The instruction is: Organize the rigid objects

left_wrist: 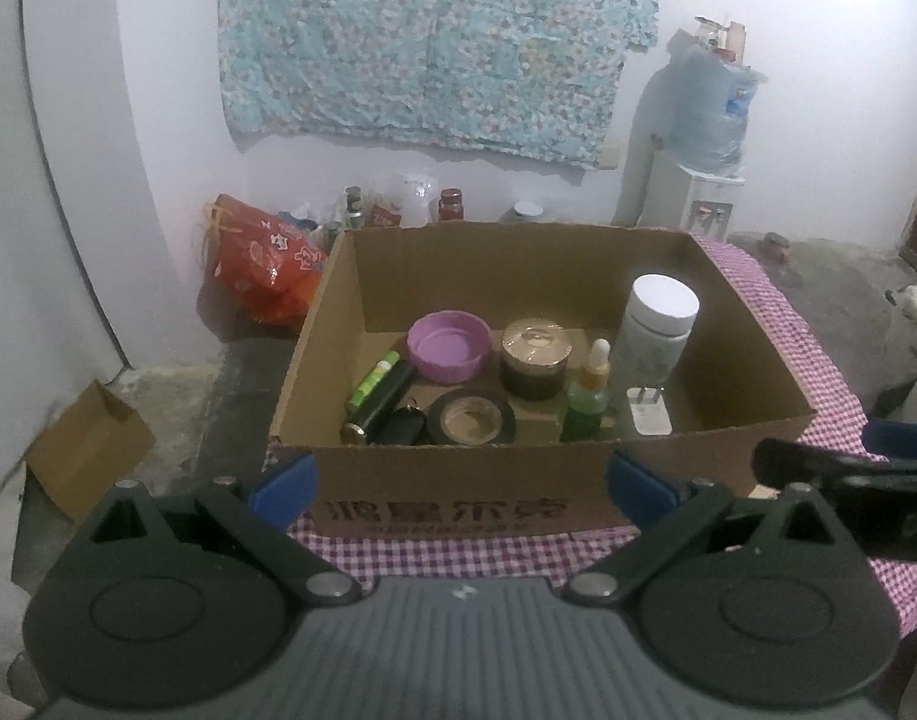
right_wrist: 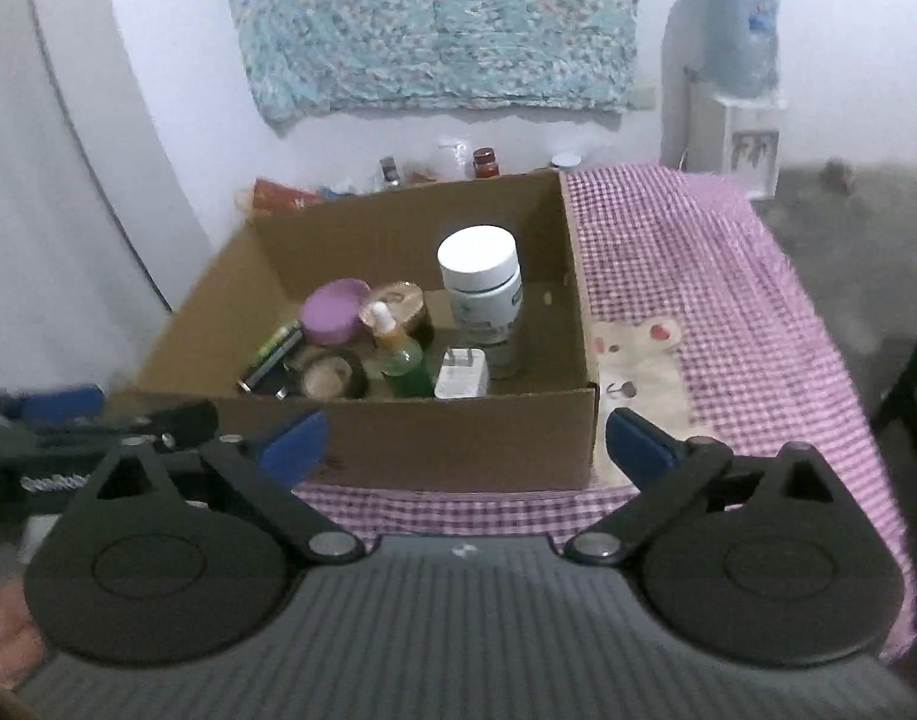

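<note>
A cardboard box (left_wrist: 458, 480) (right_wrist: 458, 444) stands on a purple checked cloth. Inside it are a tall white bottle (left_wrist: 656, 330) (right_wrist: 482, 288), a purple lid (left_wrist: 449, 345) (right_wrist: 332, 312), a brown jar with a gold top (left_wrist: 533, 357), a green dropper bottle (left_wrist: 587, 402) (right_wrist: 404, 360), a white plug (left_wrist: 647, 411) (right_wrist: 461, 375), a roll of black tape (left_wrist: 473, 417) (right_wrist: 332, 375), a dark tube and a green stick (left_wrist: 371, 384). My left gripper (left_wrist: 461, 483) and my right gripper (right_wrist: 464, 444) both hang open and empty before the box's near wall.
The checked cloth (right_wrist: 728, 300) carries a mouse picture (right_wrist: 638, 360) to the right of the box. A red bag (left_wrist: 260, 258) and jars stand by the wall behind. A small carton (left_wrist: 86, 444) lies on the floor at left. A water dispenser (left_wrist: 707, 138) stands at the back right.
</note>
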Demonstrator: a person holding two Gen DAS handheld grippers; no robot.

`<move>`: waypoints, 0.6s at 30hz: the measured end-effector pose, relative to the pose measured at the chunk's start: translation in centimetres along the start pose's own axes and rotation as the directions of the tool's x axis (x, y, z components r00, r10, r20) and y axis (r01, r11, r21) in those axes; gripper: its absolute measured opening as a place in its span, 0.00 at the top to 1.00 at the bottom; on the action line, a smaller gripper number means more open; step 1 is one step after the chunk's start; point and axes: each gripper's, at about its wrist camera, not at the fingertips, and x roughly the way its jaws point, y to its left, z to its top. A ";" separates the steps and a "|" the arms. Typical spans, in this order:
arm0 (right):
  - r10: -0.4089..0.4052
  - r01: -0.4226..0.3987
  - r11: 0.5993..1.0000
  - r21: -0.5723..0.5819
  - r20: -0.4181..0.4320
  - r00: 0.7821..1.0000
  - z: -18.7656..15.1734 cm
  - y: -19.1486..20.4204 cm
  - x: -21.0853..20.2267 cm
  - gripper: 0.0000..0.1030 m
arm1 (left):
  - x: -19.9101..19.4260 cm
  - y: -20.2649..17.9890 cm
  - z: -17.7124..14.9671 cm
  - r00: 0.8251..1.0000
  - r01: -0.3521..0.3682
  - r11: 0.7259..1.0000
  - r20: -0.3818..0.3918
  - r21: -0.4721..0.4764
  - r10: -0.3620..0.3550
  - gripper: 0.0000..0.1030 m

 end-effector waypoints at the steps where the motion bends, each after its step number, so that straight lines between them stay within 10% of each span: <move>1: 0.002 -0.002 1.000 -0.005 0.003 1.000 -0.2 0.0 0.2 0.02 | 0.0 -0.2 -0.1 1.000 -0.006 1.000 0.003 -0.001 0.006 0.00; 18: -0.022 0.022 1.000 -0.020 -0.009 1.000 -0.4 0.8 1.5 0.02 | 0.5 0.3 -0.5 0.999 -0.038 0.999 -0.003 -0.015 0.038 0.01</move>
